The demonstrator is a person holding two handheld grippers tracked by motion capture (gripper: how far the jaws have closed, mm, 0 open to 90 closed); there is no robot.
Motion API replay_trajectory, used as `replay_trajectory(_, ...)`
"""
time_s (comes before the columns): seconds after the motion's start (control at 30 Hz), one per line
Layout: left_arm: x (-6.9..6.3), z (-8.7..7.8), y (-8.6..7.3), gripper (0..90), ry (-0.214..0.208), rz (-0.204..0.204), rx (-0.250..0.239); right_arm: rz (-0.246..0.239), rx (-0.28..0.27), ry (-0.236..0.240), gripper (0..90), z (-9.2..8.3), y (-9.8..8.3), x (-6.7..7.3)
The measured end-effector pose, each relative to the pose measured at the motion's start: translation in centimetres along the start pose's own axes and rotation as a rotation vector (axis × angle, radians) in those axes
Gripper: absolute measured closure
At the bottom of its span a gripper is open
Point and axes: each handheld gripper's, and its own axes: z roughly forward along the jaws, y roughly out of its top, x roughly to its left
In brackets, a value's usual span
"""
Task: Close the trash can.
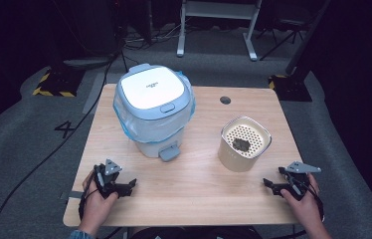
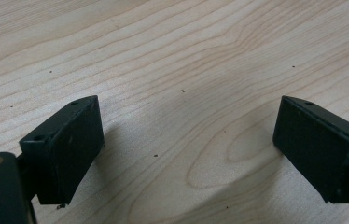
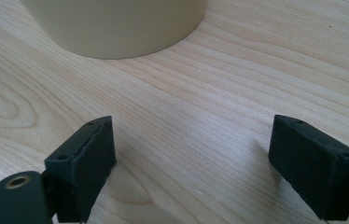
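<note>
Pedal bin (image 1: 154, 111) with white lid, blue-lined, at back left of wooden table (image 1: 194, 194). Beige perforated-top canister (image 1: 244, 143) to its right — dark scrap on the perforated top. Left gripper (image 1: 126, 186) low at near left edge, jaws spread wide, holding nothing. Right gripper (image 1: 271, 185) at near right, just short of canister — jaws equally wide, empty.

Counter (image 1: 199, 179): pale wood, wavy grain, small dark specks. Bin (image 1: 153, 107) at 11 o'clock: white lid, light blue rim and pedal. Cup (image 1: 243, 143) at 2 o'clock: cream, dotted perforated top. Hand-held grippers: black.
</note>
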Motion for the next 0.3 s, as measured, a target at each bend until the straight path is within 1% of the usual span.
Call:
replay_trajectory(0.2, -0.01, 0.00, 0.00, 8.8, 0.000, 0.000, 0.000, 0.000, 0.000, -0.006, 14.9, 0.00, 0.01, 0.06)
replay_trajectory(0.3, -0.06, -0.02, -0.02, 8.8, 0.005, -0.006, 0.000, 0.011, 0.007, -0.020, 11.1, 0.20, 0.16, 0.12)
